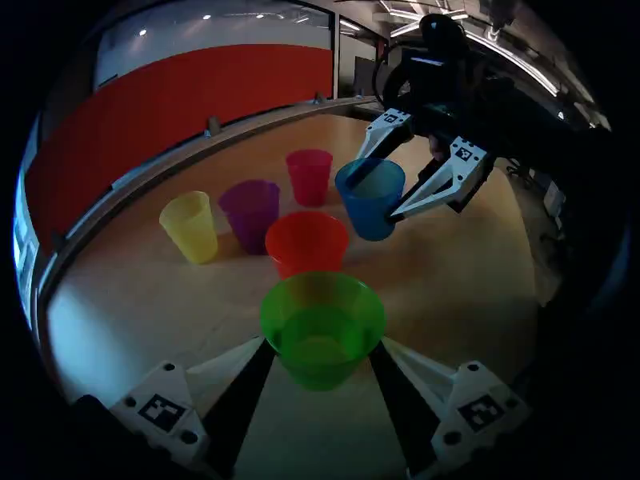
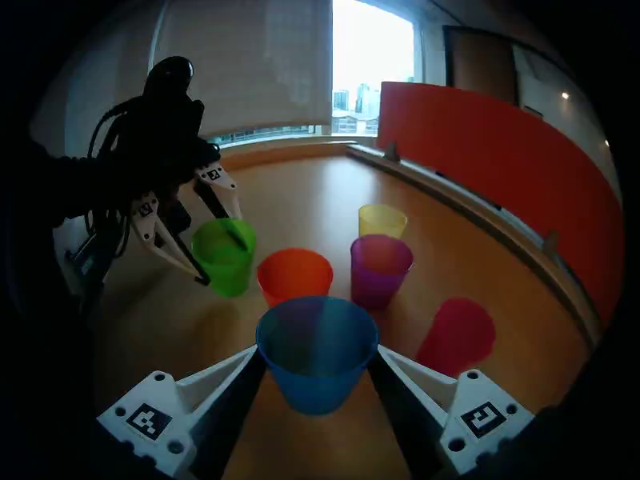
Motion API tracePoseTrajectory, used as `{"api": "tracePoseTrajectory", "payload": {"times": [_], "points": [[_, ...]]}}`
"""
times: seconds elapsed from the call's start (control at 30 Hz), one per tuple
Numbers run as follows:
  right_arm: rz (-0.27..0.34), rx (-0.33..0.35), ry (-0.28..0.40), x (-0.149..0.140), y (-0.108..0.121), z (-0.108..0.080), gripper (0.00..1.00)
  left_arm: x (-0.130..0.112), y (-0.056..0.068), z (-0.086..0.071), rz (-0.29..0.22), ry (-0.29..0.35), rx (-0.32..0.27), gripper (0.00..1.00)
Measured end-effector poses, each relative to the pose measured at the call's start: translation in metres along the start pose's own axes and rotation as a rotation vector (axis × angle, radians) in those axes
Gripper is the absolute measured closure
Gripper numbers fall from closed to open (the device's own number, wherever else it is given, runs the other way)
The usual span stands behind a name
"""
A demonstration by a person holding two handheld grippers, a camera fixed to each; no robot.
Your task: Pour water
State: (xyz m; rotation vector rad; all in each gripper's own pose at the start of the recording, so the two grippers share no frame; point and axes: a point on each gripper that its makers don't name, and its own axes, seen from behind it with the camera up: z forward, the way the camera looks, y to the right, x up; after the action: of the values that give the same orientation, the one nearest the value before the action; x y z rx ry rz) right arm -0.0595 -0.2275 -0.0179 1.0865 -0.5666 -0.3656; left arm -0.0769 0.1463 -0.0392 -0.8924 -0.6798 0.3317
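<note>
- Wood-grain surface [image 1: 448,272], smooth and pale brown, runs up to a long red partition [image 1: 184,104]. In the right gripper view a bright window [image 2: 372,64] and a drawn blind [image 2: 240,64] stand behind it.
- Left tool [image 1: 322,356] reaches forward from low in its own view. Its two white fingers [image 1: 240,372] pinch the green cup [image 1: 322,316] from either side, a little below the rim.
- In the right gripper view that tool comes in from the left, angled downward on a dark-sleeved arm [image 2: 72,192], with the green cup between its fingers.
- Right tool [image 2: 317,364] grips the blue cup [image 2: 317,352] the same way, a finger pressed on each side of its wall. In the left gripper view it slants down from the upper right, with the cup roughly upright.
- Both held cups are translucent plastic, round and tapering toward the base, with thin smooth rims. Whether either holds water cannot be told.
- Four more cups of the same shape stand on the surface between the two tools.
- An orange cup [image 1: 306,240] is nearest the green cup.
- A purple cup [image 1: 250,212] and a yellow cup [image 1: 188,226] sit side by side toward the red partition.
- A pink cup [image 1: 309,174] stands farther off, just beside the blue cup.
- Each finger base carries a black-and-white square marker [image 1: 164,412].
</note>
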Motion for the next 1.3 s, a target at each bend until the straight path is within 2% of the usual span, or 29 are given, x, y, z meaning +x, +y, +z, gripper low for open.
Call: {"api": "tracePoseTrajectory", "payload": {"times": [0.7,1.3], "points": [[-0.014,-0.002,-0.042,-0.014,-0.001,0.015,0.10,-0.006,-0.004,0.009,0.000,-0.026,-0.005,0.19],[-0.013,0.000,-0.045,-0.024,-0.002,0.014,0.10,-0.012,-0.002,0.011,-0.013,-0.036,-0.012,0.19]]}}
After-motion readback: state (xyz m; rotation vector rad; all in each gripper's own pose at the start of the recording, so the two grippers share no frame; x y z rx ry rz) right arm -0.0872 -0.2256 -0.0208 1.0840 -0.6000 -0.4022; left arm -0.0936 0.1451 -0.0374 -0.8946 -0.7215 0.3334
